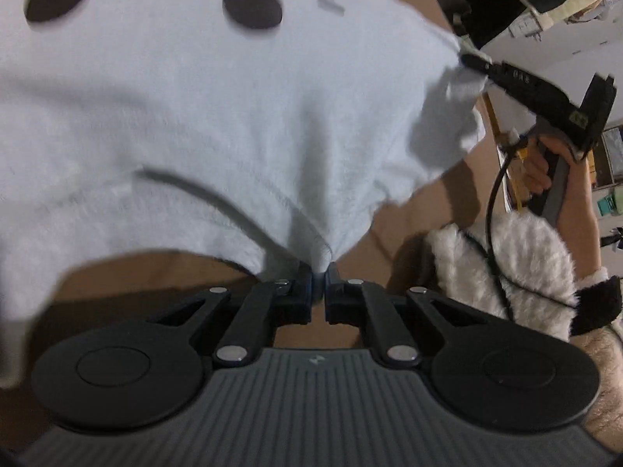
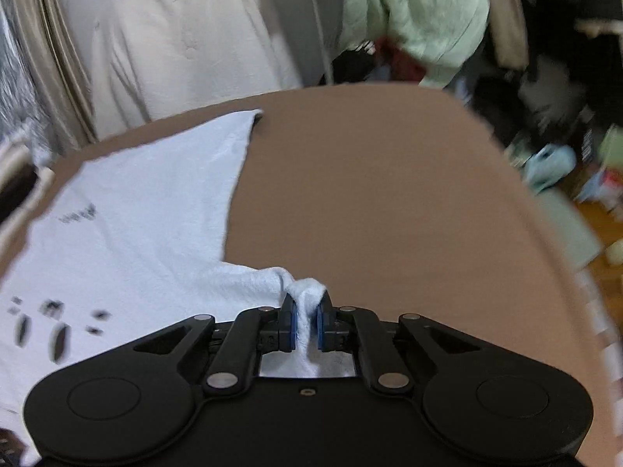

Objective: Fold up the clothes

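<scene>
Garment: a pale blue, fluffy top (image 1: 187, 124) with dark oval spots and some small dark print; it lies spread over the brown table (image 2: 370, 179), partly lifted near the two grippers.
Left gripper: the left gripper (image 1: 320, 272) is closed narrow on the lower edge of the top; the cloth is bunched into a small fold between the blue pads and pulls up in creases from this point.
Right gripper: the right gripper (image 2: 305, 323) holds a rolled corner of the same top between its blue pads; the jaws stand narrow, with the cloth pressed between them and hanging down behind the fingers.
Right gripper from the left camera: it appears at the right side, its tip at the far corner of the top, and a hand (image 1: 539, 163) holds its handle; a black cable hangs from it.
Sleeve: the person's arm shows a white furry sleeve (image 1: 514, 257) with a black cuff.
Table: the right half of it is bare.
Background: a cream cloth (image 2: 187, 46) and a light green jacket (image 2: 420, 11) hang behind the table; the rest is blurred.
</scene>
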Demonstrator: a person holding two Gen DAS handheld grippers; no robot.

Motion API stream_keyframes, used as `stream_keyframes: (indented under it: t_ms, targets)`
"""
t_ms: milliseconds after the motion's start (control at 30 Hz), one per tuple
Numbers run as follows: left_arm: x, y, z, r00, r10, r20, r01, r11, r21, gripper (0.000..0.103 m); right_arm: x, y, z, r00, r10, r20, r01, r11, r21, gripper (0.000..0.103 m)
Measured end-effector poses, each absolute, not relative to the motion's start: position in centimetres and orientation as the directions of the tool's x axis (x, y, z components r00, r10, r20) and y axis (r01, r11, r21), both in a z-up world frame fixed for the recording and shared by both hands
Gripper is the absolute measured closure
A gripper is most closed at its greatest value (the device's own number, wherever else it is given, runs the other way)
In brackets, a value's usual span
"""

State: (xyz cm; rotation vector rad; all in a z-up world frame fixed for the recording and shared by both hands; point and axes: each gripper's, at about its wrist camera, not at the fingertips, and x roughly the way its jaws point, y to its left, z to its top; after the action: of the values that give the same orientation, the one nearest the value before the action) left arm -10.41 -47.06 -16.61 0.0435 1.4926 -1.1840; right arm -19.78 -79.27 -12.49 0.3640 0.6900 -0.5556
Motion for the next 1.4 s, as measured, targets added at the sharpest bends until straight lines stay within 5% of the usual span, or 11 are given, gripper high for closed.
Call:
stream_keyframes:
  t_ms: [167,267,400,567,633,700,800,900,1133,1333,1400]
  targets:
    - [-10.5,-46.6,-16.4,-0.329,-0.559,-0.761,0.628,0.472,-0.619,0.096,-18.3,-81.8,-15.7,0.359,-0.513,-0.78,0.751,0.654,-0.085,0.092]
    - [-10.8,-45.6,-13.5,-0.222,-0.551,-0.804,0.749,0.432,-0.503,0.079,-19.4,-83.0,-14.6,0.454,-0.435,-0.778,0.772,0.628,0.099,0.08]
    - [-9.6,-44.2,-10.3,-0.119,-0.623,-0.773,0.796,0.406,-0.449,0.059,-20.7,-84.8,-13.2,0.61,-0.301,-0.733,0.734,0.563,0.379,0.033]
    - [-6.3,-42.5,-8.6,-0.007,-0.67,-0.742,0.785,0.456,-0.419,0.053,-20.2,-88.1,-13.7,0.56,-0.3,-0.773,0.788,0.482,0.384,0.027]
    - [-5.4,-41.7,-8.6,0.053,-0.661,-0.749,0.781,0.494,-0.381,0.053,-19.5,-87.9,-14.7,0.574,-0.234,-0.785,0.764,0.499,0.41,0.028]
    - [-4.7,-41.4,-9.4,0.091,-0.655,-0.75,0.775,0.519,-0.359,0.053,-19.2,-87.2,-15.1,0.635,-0.147,-0.758,0.681,0.57,0.46,0.068]
    - [-3.5,-42.0,-11.4,0.076,-0.62,-0.781,0.743,0.558,-0.371,0.053,-19.2,-83.8,-14.8,0.713,-0.05,-0.699,0.528,0.695,0.489,0.09]
    - [-3.2,-43.3,-12.5,0.06,-0.609,-0.791,0.738,0.561,-0.375,0.053,-19.4,-79.7,-14.4,0.757,0.001,-0.654,0.384,0.809,0.446,0.095]
    - [-4.3,-43.3,-13.4,0.094,-0.604,-0.791,0.801,0.519,-0.3,0.052,-17.1,-73.6,-11.6,0.614,0.186,-0.767,0.08,0.952,0.295,0.088]
    - [-4.5,-43.4,-13.5,0.103,-0.612,-0.784,0.815,0.504,-0.286,0.048,-15.8,-71.7,-11.4,0.554,0.004,-0.833,0.119,0.989,0.084,0.075]
    - [-4.7,-43.5,-13.6,0.104,-0.613,-0.783,0.818,0.501,-0.284,0.048,-16.1,-71.4,-10.8,0.566,-0.066,-0.822,0.133,0.991,0.012,0.062]
